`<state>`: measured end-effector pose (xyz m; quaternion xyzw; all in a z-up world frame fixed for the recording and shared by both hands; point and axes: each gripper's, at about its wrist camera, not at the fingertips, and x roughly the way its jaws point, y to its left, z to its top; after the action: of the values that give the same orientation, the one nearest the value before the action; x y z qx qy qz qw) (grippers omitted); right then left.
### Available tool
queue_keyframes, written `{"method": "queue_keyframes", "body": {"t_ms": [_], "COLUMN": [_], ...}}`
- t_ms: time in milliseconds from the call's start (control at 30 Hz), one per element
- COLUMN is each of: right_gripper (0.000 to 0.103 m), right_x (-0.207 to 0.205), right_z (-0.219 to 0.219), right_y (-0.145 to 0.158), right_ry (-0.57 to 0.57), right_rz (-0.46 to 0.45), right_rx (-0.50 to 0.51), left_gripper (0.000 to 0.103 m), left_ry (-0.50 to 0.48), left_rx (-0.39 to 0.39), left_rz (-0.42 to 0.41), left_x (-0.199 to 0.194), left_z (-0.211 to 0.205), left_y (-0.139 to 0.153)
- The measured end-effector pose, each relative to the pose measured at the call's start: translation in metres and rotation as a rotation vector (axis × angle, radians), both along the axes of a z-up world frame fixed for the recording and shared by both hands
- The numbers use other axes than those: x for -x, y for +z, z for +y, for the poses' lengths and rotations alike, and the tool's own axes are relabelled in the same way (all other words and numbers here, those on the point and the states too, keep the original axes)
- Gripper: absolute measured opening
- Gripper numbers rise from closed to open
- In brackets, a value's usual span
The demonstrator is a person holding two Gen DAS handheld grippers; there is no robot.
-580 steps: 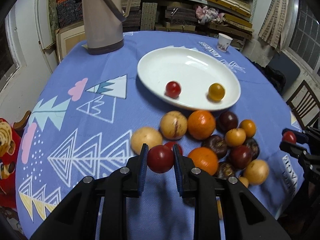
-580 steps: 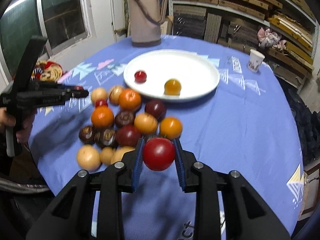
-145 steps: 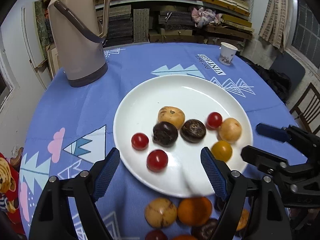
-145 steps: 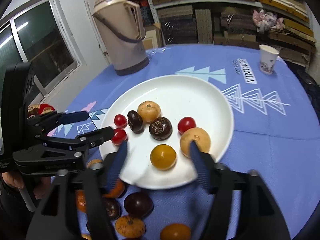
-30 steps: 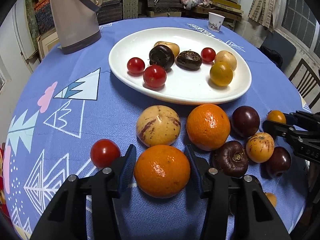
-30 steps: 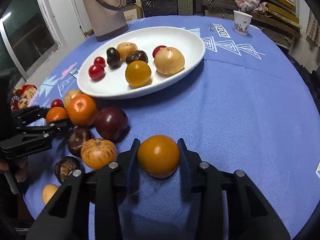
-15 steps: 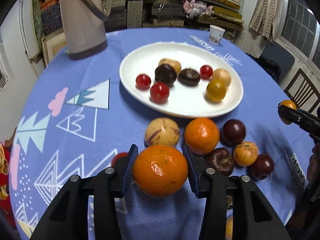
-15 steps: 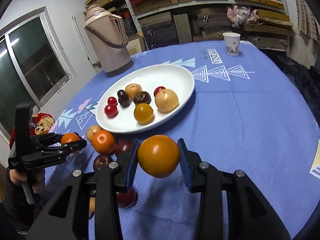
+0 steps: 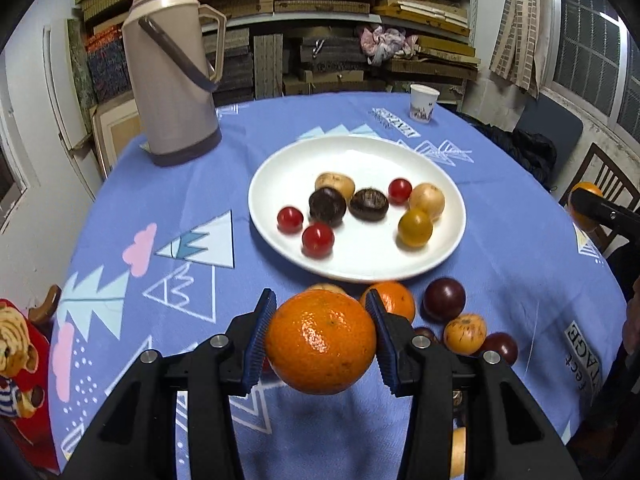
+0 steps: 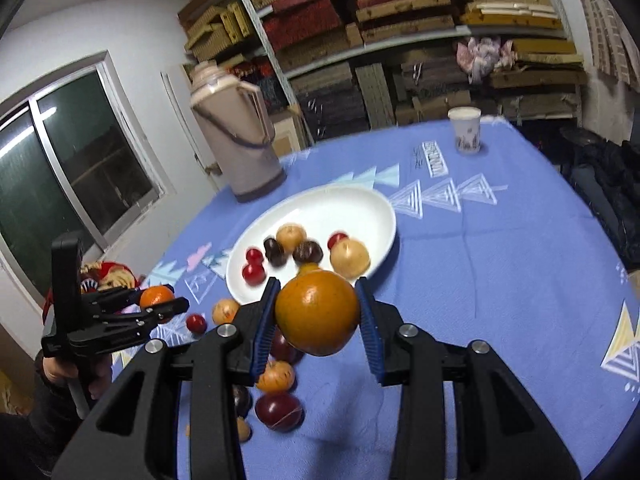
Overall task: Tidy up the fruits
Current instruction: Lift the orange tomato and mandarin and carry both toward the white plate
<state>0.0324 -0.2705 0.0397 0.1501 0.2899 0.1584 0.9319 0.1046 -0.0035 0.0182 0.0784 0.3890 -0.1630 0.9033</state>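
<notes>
My left gripper (image 9: 321, 336) is shut on a large orange (image 9: 320, 342) and holds it above the blue cloth, short of the white plate (image 9: 356, 148). The plate holds several small fruits, red, dark and yellow. My right gripper (image 10: 317, 314) is shut on a smooth orange-yellow fruit (image 10: 317, 314), held in the air near the plate (image 10: 360, 204). The left gripper with its orange also shows in the right wrist view (image 10: 158, 306). Loose fruits lie on the cloth: another orange (image 9: 390, 300), a dark plum (image 9: 444, 300), a speckled one (image 9: 464, 334).
A tall beige thermos (image 9: 172, 68) stands at the back left of the round table. A paper cup (image 9: 423, 102) stands at the far edge. Shelves of stacked boxes fill the back wall. A wooden chair (image 9: 600, 176) is at the right.
Both grippers have risen with their fruit and moved toward the plate. The table and plate look farther below than before.
</notes>
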Motion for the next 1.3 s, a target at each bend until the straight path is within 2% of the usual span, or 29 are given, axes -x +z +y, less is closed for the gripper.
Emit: {"method": "queue_keyframes", "body": {"t_ms": [200, 433, 533, 633, 767, 900, 967, 1033, 1133, 1167, 1200, 1300], "right_gripper": [0.038, 0.039, 0.039, 0.039, 0.039, 0.040, 0.050, 0.054, 0.053, 0.044, 0.040, 0.039], "right_x": [-0.008, -0.018, -0.028, -0.044, -0.069, -0.084, -0.078, -0.079, -0.084, -0.087, -0.090, -0.099], "right_z": [0.001, -0.011, -0.010, 0.003, 0.009, -0.006, -0.008, -0.012, -0.017, -0.018, -0.017, -0.014], "right_y": [0.010, 0.054, 0.063, 0.051, 0.013, -0.042, -0.063, -0.080, -0.095, -0.098, -0.099, -0.101], "right_ry": [0.003, -0.046, -0.057, -0.011, 0.004, 0.016, -0.005, -0.002, -0.016, -0.008, -0.003, 0.006], "right_rz": [-0.015, -0.132, -0.152, -0.111, -0.010, 0.192, 0.239, 0.285, 0.315, 0.320, 0.321, 0.321], "right_rx": [0.011, 0.044, 0.081, 0.118, 0.141, 0.163, 0.258, 0.268, 0.277, 0.264, 0.261, 0.279], "left_gripper": [0.047, 0.047, 0.047, 0.047, 0.047, 0.047, 0.047, 0.047, 0.047, 0.047, 0.047, 0.047], "left_ry": [-0.001, -0.006, -0.005, -0.008, -0.002, -0.007, -0.011, -0.015, -0.020, -0.018, -0.016, -0.009], "left_rx": [-0.002, -0.004, -0.001, -0.001, -0.002, -0.010, -0.009, -0.009, -0.015, -0.018, -0.019, -0.018], "left_rz": [-0.007, -0.025, -0.025, -0.017, 0.014, 0.027, 0.024, 0.017, 0.019, 0.021, 0.023, 0.027], "left_x": [-0.008, -0.029, -0.040, -0.049, -0.062, -0.065, -0.065, -0.063, -0.060, -0.059, -0.059, -0.057], "left_z": [-0.005, -0.014, -0.018, -0.022, -0.025, -0.025, -0.024, -0.025, -0.026, -0.026, -0.025, -0.022], "left_y": [0.008, 0.021, 0.022, 0.020, 0.008, 0.001, 0.001, 0.002, 0.001, 0.001, 0.000, -0.001]}}
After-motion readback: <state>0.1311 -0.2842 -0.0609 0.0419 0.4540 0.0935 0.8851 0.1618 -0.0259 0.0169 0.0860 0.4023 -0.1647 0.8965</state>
